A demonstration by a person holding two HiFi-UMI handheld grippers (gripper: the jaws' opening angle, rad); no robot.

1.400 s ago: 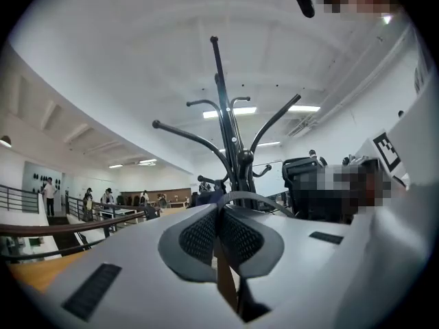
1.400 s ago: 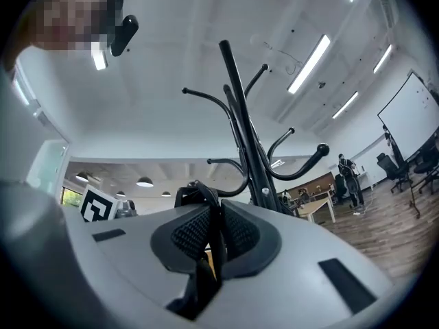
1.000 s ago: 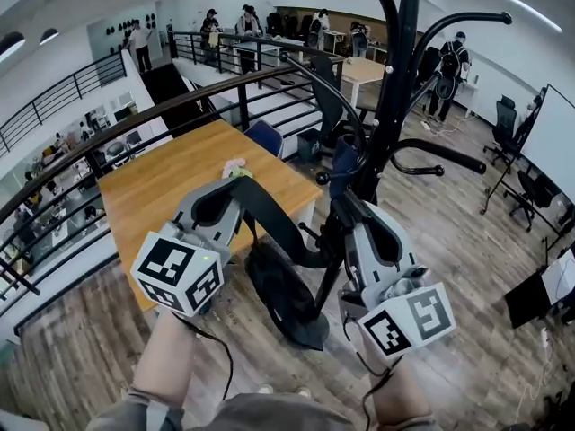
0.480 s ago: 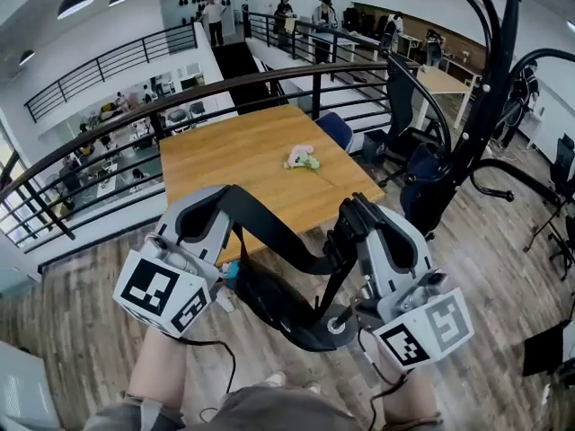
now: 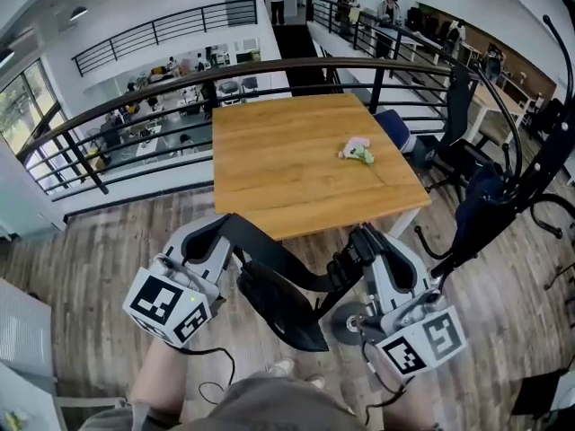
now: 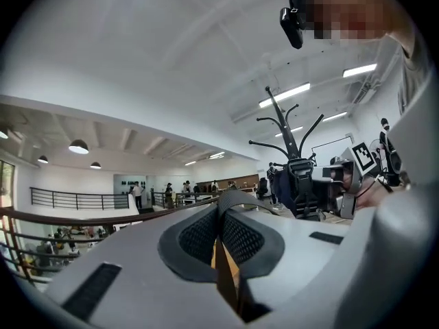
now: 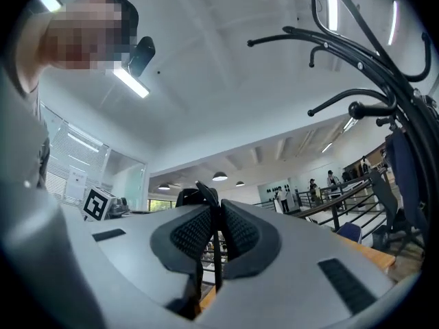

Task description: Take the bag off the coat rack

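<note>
Since a second ago our view has swung left: the coat rack (image 5: 542,171), which then filled the middle of the head view, now stands at the 3 o'clock edge, and the wooden table (image 5: 296,164) has come to the centre, at 12 o'clock from our hands. With both tongs we hold the black bag (image 5: 286,311) clear of the rack; it hangs low between them, at 6 o'clock in the head view, above the wood floor and just in front of the table's near edge. Its strap (image 5: 280,260) runs from one gripper across to the other. Our left gripper (image 5: 235,233) has its jaws closed on the strap, which arches over the pads in the left gripper view. Our right gripper (image 5: 355,260) is likewise clamped on the strap, which shows as a thin black band pinched between the pads in the right gripper view. A blue garment (image 5: 476,214) hangs on the rack at 3 o'clock, well apart from the bag. On the table, toward 1 o'clock, lies a small pink and green thing (image 5: 358,151). Beyond the table a dark railing (image 5: 180,86) curves from 9 o'clock round to 2 o'clock.
</note>
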